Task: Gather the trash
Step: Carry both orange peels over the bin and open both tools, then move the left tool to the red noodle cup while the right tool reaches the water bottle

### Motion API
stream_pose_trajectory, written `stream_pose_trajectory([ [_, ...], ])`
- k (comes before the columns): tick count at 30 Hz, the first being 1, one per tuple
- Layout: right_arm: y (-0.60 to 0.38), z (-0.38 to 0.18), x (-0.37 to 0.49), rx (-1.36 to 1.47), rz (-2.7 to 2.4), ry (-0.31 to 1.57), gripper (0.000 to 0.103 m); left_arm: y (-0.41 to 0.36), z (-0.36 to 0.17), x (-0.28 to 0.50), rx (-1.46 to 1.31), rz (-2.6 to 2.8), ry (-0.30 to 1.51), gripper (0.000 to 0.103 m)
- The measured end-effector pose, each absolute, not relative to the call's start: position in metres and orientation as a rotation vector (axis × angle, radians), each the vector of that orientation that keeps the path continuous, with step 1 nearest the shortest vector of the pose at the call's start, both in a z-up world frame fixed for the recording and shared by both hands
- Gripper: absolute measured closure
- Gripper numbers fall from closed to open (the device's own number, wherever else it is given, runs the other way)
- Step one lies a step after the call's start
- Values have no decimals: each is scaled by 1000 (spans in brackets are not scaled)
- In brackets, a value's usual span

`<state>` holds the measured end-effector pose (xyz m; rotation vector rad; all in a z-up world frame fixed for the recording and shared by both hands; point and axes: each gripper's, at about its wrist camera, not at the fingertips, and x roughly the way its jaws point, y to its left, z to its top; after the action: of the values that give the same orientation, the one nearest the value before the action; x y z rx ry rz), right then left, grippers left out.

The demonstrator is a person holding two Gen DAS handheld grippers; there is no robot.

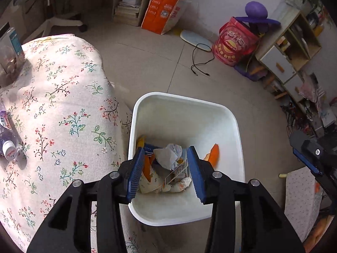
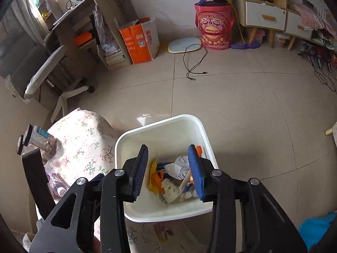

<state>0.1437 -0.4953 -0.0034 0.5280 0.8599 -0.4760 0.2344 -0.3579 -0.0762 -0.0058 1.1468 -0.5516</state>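
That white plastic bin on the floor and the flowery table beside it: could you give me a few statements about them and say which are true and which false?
1. The white plastic bin holds crumpled paper and wrappers. True.
2. The left gripper grips a wrapper. False: its jaws stand apart, with nothing between them.
3. A clear plastic bottle lies on the floral tablecloth. True.
4. The bin sits on the table. False: it stands on the tiled floor beside it.

white bin [image 1: 185, 113]: upright on floor beside floral-clothed table; trash [image 1: 168, 164]: crumpled paper, orange wrappers heaped inside
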Motion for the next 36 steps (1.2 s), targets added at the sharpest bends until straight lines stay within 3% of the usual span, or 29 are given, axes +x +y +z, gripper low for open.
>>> stream_pose_trajectory([
  [20, -482, 2, 155, 496, -479, 863, 58, -260, -48, 245, 40, -435, 1116, 60],
  [25, -471, 2, 166, 464, -466, 878, 53, -187, -32, 268, 67, -310, 1088, 48],
  [27, -463, 2, 171, 441, -456, 886, 50, -152, -28, 281, 78, -236, 1082, 37],
  [36, -410, 2, 205, 296, -360, 930, 43, -30, -32, 318, 65, -120, 1107, 26],
])
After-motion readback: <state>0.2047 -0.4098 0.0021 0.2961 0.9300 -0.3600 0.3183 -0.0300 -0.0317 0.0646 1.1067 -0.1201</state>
